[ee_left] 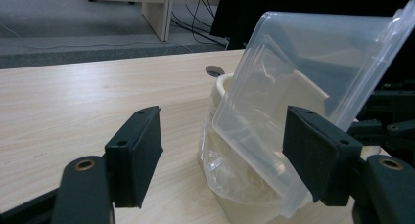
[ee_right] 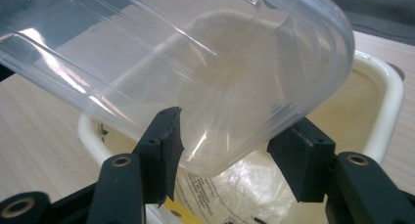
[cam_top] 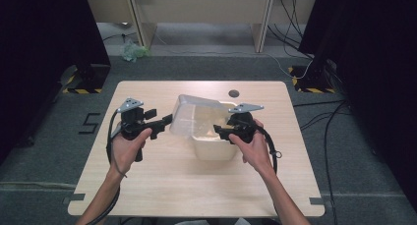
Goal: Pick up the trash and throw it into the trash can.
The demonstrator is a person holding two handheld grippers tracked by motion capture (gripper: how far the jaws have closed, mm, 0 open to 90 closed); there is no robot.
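A laboratory or recording room: a bare light-wood bench (cam_top: 162, 185) on grey carpet (cam_top: 44, 151), black curtains (cam_top: 39, 38) at both sides, stands with hazard-striped feet (cam_top: 82, 90), loose cables (cam_top: 324, 122) across the floor, wooden furniture legs (cam_top: 142, 18) behind

A black mark shaped like the figure 5 (cam_top: 88, 123) lies on the grey floor just left of the table (cam_top: 147, 185). Inside the cream tub (ee_right: 386, 106) on that table, the clear bag (ee_right: 220, 190) carries small black print, seen in the right gripper view under the clear lid (ee_right: 195, 62), too small to read
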